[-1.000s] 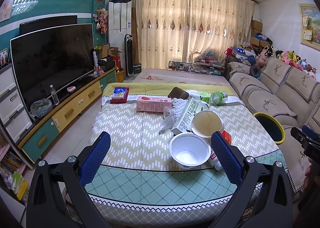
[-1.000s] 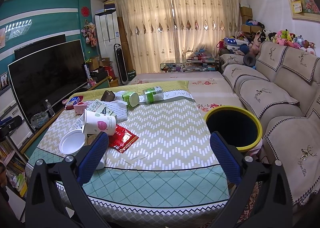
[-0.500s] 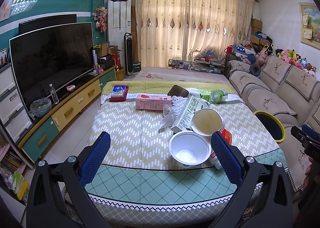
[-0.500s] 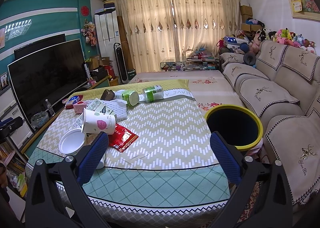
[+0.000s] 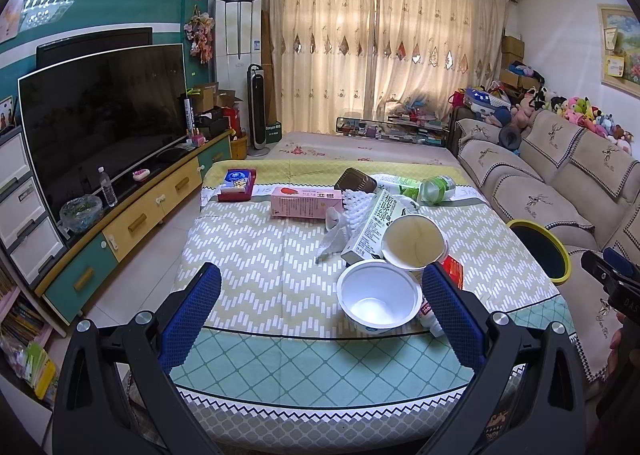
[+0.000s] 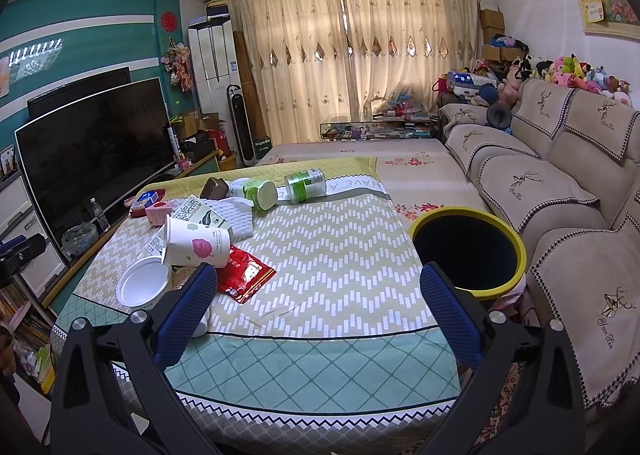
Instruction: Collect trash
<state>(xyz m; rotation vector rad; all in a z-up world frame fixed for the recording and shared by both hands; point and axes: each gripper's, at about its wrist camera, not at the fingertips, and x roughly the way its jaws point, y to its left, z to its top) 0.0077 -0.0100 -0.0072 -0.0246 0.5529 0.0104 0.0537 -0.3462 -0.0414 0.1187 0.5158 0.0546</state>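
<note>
Jaws of both our grippers stand wide apart and grasp nothing: the left gripper [image 5: 320, 295] hangs over the near edge of the cloth-covered surface [image 5: 256, 255], the right gripper [image 6: 320, 291] likewise. Between the left jaws we see the trash: a round white plastic bowl [image 5: 376, 301] touching a tipped white paper cup with a pink leaf print [image 6: 198, 243], which lies on a green-and-white carton [image 5: 370, 225]. A red foil wrapper [image 6: 246, 275] lies just beside the cup. Farther back lie a pink rectangular box [image 5: 306, 203] and what look like two green bottles [image 6: 306, 185] on their sides. A yellow-rimmed dark round bin [image 6: 468, 253] stands beside the surface, near the beige sofa [image 6: 560, 183].
</note>
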